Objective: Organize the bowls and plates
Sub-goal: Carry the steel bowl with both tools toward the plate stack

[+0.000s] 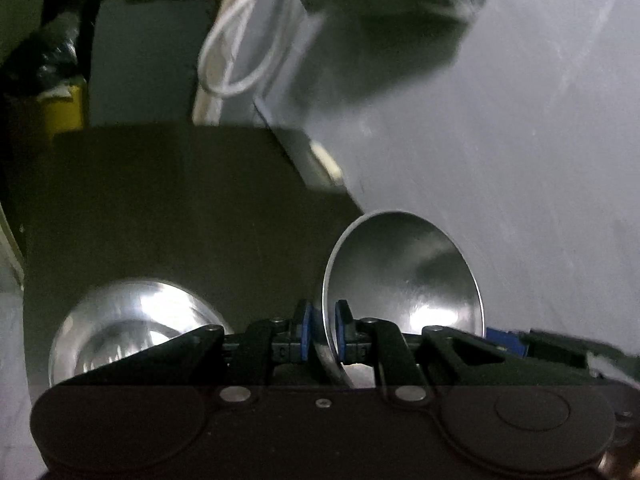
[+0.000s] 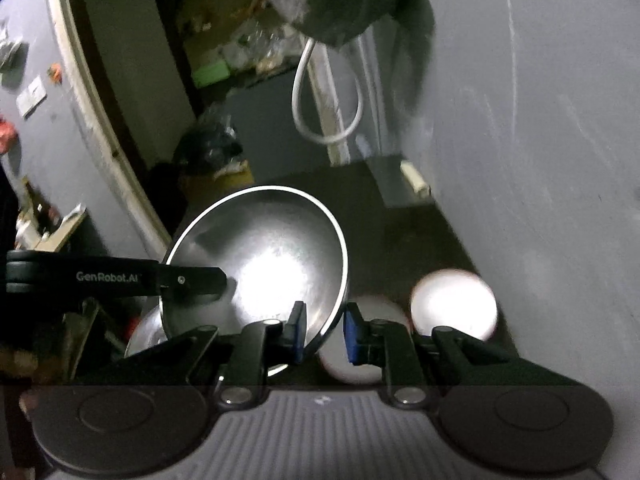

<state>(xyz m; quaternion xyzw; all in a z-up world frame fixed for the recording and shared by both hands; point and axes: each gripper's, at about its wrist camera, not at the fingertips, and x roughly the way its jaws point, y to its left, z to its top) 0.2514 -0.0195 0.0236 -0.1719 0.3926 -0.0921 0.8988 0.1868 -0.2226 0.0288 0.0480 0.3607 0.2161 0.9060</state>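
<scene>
A shiny steel bowl (image 1: 404,276) hangs tilted above the dark table (image 1: 180,200). My left gripper (image 1: 322,322) is shut on its left rim, blue pads on either side of the wall. In the right wrist view the same bowl (image 2: 260,264) has its right rim pinched by my right gripper (image 2: 325,320), also shut. The left gripper's black finger (image 2: 192,278) reaches into the bowl from the left. A second steel bowl (image 1: 132,320) rests on the table below, and is partly hidden (image 2: 140,336) in the right wrist view.
Two bright white round dishes (image 2: 452,304) (image 2: 352,364) lie on the table under the right gripper. A grey wall (image 1: 500,120) runs along the right. A white cable loop (image 2: 320,120) and a plastic-wrapped bundle (image 2: 336,0) hang ahead. A yellow container (image 1: 64,108) sits far left.
</scene>
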